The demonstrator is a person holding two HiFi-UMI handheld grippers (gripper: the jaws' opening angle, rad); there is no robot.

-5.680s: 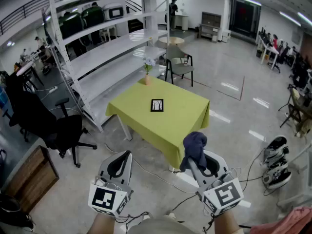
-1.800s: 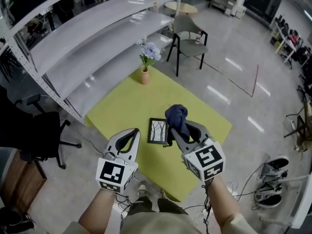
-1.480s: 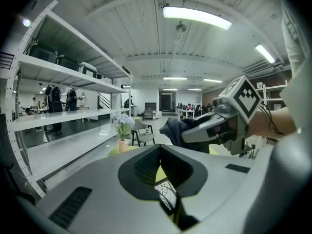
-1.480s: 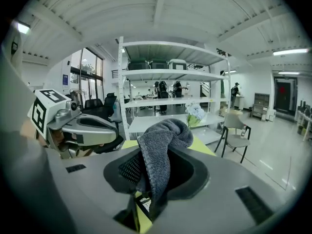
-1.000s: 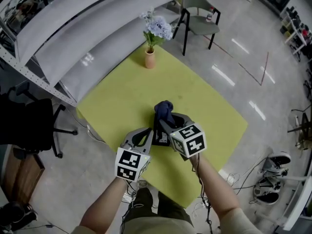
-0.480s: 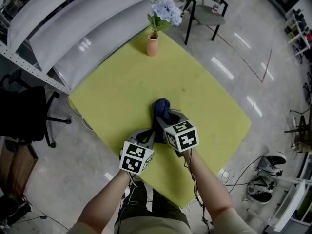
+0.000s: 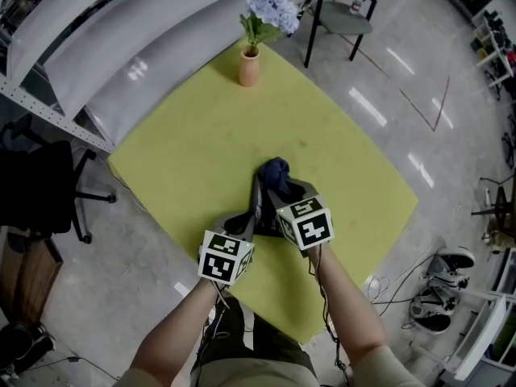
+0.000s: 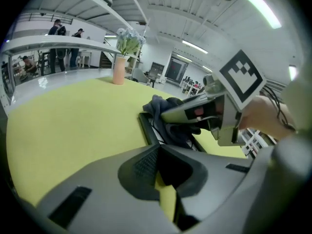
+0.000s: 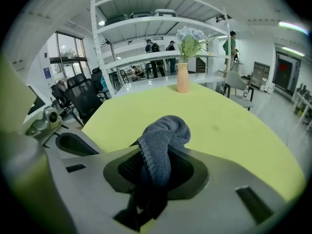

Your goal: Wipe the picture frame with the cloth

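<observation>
The black picture frame (image 7: pixel 256 205) lies on the yellow-green table (image 7: pixel 185 160), mostly hidden under both grippers. In the left gripper view its dark left edge (image 8: pixel 147 128) runs up to my jaws. My right gripper (image 7: pixel 276 190) is shut on a dark blue cloth (image 7: pixel 276 172), which bunches out past the jaw tips (image 9: pixel 158 145) and rests on the frame (image 8: pixel 163 107). My left gripper (image 7: pixel 245 218) sits at the frame's near left edge. Its jaws (image 8: pixel 158 152) stand nearly together and appear closed on that edge.
A small vase of pale flowers (image 7: pixel 248 67) stands at the table's far corner. White shelving (image 7: pixel 97 47) runs along the left, with a black office chair (image 7: pixel 40 192) beside it. A grey chair (image 7: pixel 339 14) stands beyond the table. Shoes and cables (image 7: pixel 435 305) lie on the floor at right.
I have come from across the room up to the table. Both grippers have dropped over the frame, the cloth has come down onto it, and the left gripper has closed in on its edge.
</observation>
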